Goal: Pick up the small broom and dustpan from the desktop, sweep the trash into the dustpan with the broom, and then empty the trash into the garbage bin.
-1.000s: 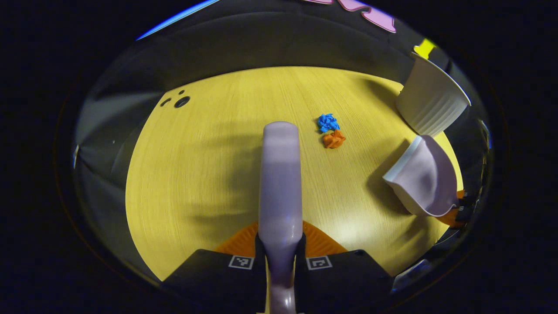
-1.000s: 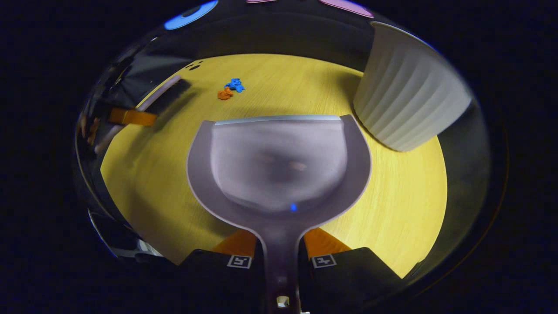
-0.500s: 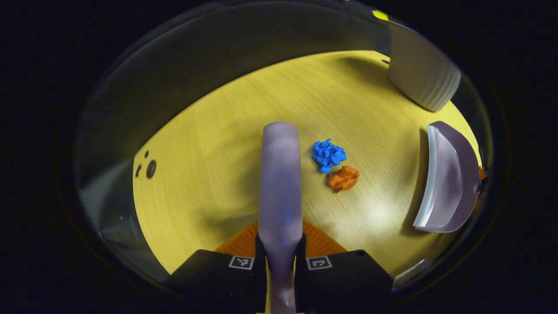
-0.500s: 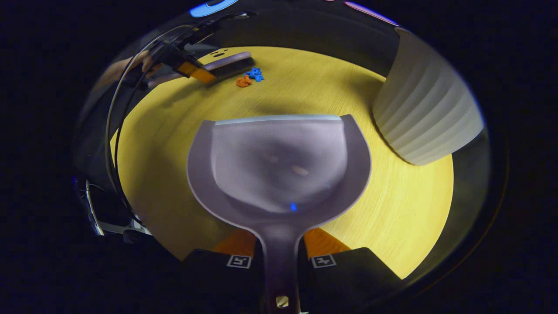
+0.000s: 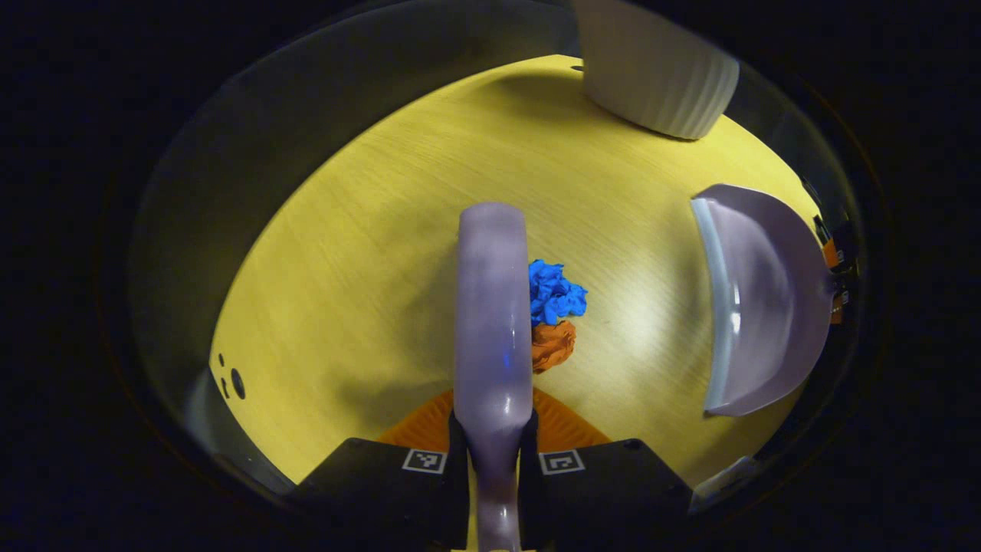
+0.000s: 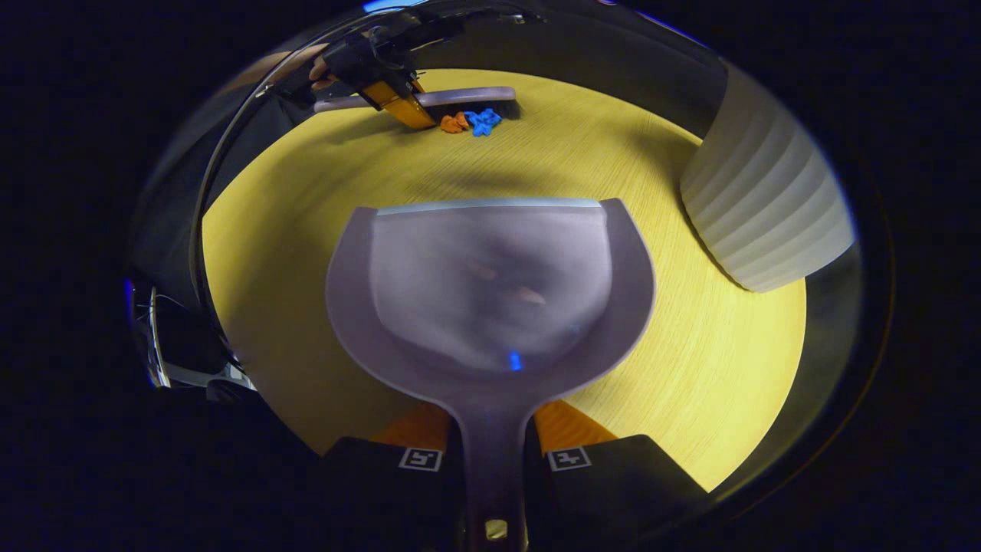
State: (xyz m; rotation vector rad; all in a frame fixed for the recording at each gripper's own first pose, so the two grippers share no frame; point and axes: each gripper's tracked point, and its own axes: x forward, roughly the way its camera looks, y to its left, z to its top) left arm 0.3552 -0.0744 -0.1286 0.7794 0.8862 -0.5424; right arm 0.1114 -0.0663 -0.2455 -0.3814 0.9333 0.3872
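— Where does the sweep stand?

— The left gripper [image 5: 494, 452] has its jaws clamped on the broom [image 5: 493, 307] handle, and the broom's long axis runs straight ahead from them. The blue scrap [image 5: 555, 291] and orange scrap [image 5: 552, 345] lie on the desk [image 5: 345, 291], touching the broom's right flank.

— And the dustpan?

— The right gripper [image 6: 494, 460] has its jaws closed on the dustpan [image 6: 490, 284] handle. In the left gripper view the dustpan [image 5: 766, 307] sits farther right of the scraps, its open lip turned toward them, with bare desk between. In the right gripper view the scraps lie well ahead of the lip, the broom just behind them.

— So which way does the stroke go?

— Sideways to the broom's axis, I'd judge: rightward toward the lip. The broom is the nearer tool. The bin [image 5: 651, 77] stands beyond the dustpan, at the desk's far edge.
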